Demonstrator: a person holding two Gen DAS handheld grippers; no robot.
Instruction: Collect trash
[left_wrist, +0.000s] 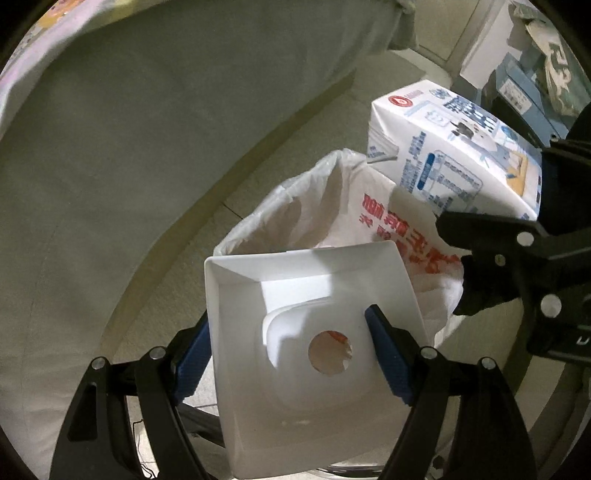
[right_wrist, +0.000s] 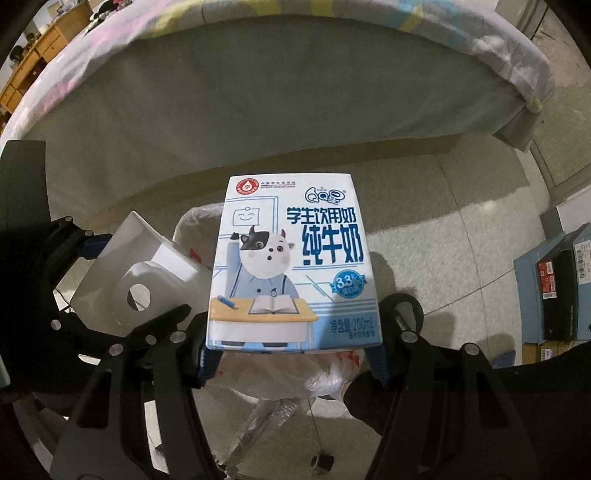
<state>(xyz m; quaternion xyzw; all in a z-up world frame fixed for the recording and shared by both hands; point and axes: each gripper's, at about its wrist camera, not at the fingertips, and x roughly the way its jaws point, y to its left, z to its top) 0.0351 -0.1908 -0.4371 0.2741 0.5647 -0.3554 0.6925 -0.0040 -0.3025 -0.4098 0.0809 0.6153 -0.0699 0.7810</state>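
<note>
My left gripper (left_wrist: 291, 350) is shut on a white square plastic tray (left_wrist: 295, 387) with a round hole, held over the open mouth of a white plastic bag with red print (left_wrist: 332, 218). My right gripper (right_wrist: 291, 363) is shut on a blue and white milk carton (right_wrist: 291, 266) with a cartoon cow. The carton (left_wrist: 443, 147) hangs above the bag's far right edge in the left wrist view, with the right gripper (left_wrist: 491, 258) beside it. The tray (right_wrist: 140, 280) and the left gripper (right_wrist: 66, 258) show at the left of the right wrist view. The bag (right_wrist: 295, 376) lies under the carton.
A bed with a grey skirt (right_wrist: 277, 103) and patterned cover runs along the far side. The floor (right_wrist: 443, 240) is pale tile. Blue boxes (right_wrist: 554, 291) stand at the right. Wooden furniture (right_wrist: 40, 55) is far left.
</note>
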